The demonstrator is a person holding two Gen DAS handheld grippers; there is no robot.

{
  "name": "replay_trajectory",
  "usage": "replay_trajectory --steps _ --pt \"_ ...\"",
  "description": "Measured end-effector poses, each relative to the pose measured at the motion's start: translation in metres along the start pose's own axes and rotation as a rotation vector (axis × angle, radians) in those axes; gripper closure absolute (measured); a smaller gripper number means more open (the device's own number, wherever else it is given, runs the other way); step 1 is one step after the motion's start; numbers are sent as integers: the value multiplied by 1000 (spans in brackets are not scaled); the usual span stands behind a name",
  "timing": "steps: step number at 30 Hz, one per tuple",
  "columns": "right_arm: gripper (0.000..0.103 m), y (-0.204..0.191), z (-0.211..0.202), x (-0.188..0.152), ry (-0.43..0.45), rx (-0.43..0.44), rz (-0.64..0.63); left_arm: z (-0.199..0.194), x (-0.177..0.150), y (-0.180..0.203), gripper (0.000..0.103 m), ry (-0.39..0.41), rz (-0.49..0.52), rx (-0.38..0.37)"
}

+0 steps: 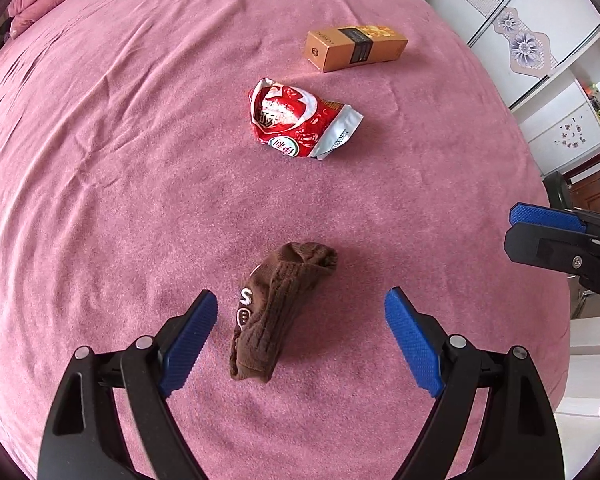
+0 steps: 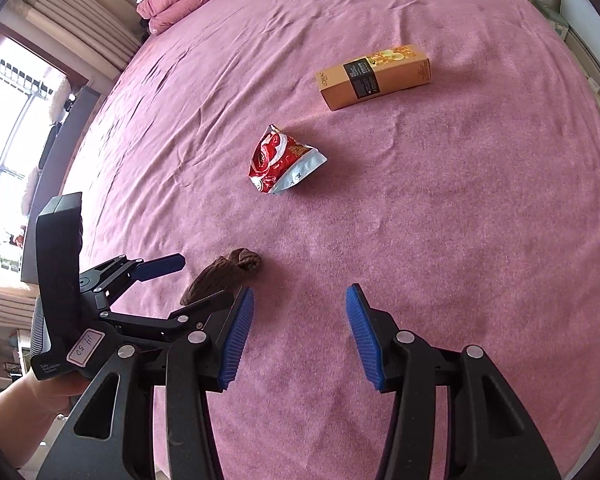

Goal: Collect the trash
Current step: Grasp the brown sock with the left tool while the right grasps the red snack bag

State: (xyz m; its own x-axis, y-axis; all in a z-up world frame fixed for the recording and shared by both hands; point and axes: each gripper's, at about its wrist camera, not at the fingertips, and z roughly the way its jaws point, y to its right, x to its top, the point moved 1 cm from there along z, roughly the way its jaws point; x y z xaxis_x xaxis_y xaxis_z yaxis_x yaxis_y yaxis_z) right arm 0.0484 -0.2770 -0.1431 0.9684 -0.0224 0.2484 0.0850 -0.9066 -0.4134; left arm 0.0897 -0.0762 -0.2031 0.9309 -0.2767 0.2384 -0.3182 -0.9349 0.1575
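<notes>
I see a dusty-pink fabric bedspread (image 1: pixel 120 160) under everything. On it lies a dark brown ribbed knit sock (image 1: pixel 272 312) with white letters, a crumpled red foil snack wrapper (image 1: pixel 300 120) with white and silver patches, and an orange-tan cardboard box (image 1: pixel 354 48) crossed by a black band. My left gripper (image 1: pixel 300 320) and right gripper (image 2: pixel 300 328) are black with ridged blue pads.

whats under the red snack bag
The red snack bag lies crumpled directly on the pink bedspread. Whatever its own body covers is hidden.
</notes>
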Motion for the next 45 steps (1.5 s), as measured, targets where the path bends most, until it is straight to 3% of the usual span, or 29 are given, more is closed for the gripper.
replay_trajectory --steps 3,11,15,21,28,31,36,39,45 --pt "55 -1 10 8 -12 -2 -18 12 2 -6 18 -10 7 2" --pt "55 -6 30 31 -41 -11 -78 35 8 -16 50 -46 -23 -28" --pt "55 -7 40 44 -57 -14 -107 36 17 -19 85 -51 -18 -42" --pt "55 -12 62 70 -85 -28 -179 22 43 -43 87 8 -103 -87" --pt "54 -21 84 104 -91 -49 -273 20 68 -68 87 54 -172 -81" --pt "38 -31 93 113 -90 -75 -332 20 74 -74 87 57 -186 -77" --pt "37 -42 116 116 -123 -116 -398 24 73 -75 87 56 -196 -79" --pt "42 -44 128 113 -143 -133 -413 25 73 -76 87 52 -197 -78" --pt "63 -44 123 106 -127 -128 -405 26 70 -79 87 54 -226 -88"
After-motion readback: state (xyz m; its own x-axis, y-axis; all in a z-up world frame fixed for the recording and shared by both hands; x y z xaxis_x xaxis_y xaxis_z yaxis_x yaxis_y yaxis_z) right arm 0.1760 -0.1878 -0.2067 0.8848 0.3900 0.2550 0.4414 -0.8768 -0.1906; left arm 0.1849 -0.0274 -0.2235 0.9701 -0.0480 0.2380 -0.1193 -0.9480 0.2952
